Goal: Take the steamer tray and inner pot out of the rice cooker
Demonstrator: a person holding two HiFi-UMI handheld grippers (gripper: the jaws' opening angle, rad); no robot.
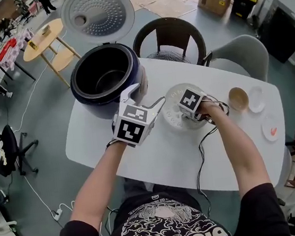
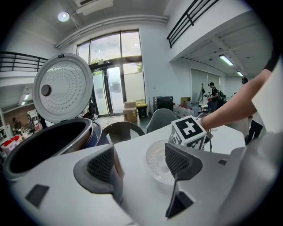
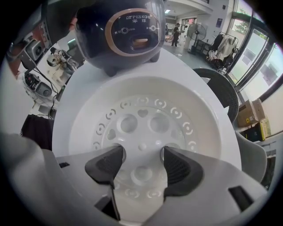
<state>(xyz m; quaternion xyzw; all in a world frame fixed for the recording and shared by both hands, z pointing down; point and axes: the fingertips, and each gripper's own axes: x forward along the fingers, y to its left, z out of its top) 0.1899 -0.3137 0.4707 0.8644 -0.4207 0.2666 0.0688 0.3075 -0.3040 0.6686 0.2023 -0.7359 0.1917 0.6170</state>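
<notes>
1. The right tongs (image 3: 140, 164) point straight down over the steamer tray (image 3: 146, 88), jaws wide apart, and their pads are not pressing on it. The tray lies flat on the white bench (image 1: 158, 161), just in front of the rice cooker (image 1: 90, 105).
2. The left tongs (image 2: 140, 164) are also wide and hold nothing. They hover over the bench between the cooker and the tray, angled downward, with only bare bench between the jaws.
3. The inner pot (image 1: 102, 75) still sits inside the cooker, its metal rim showing within the dark blue body. The lid (image 1: 97, 11) stands fully open behind it, so the way up looks clear.
4. As I read it, the tray half of the task is done and the right tongs have let the tray go. The pot is the step now in hand.
5. The next move calls for bringing the tongs to the pot's rim, one jaw inside the wall and one outside. Then close firmly and lift straight up so the pot clears the cooker. A grip on each side of the rim would likely keep it from tipping.
6. It should then go down on open bench, clear of the tray.
</notes>
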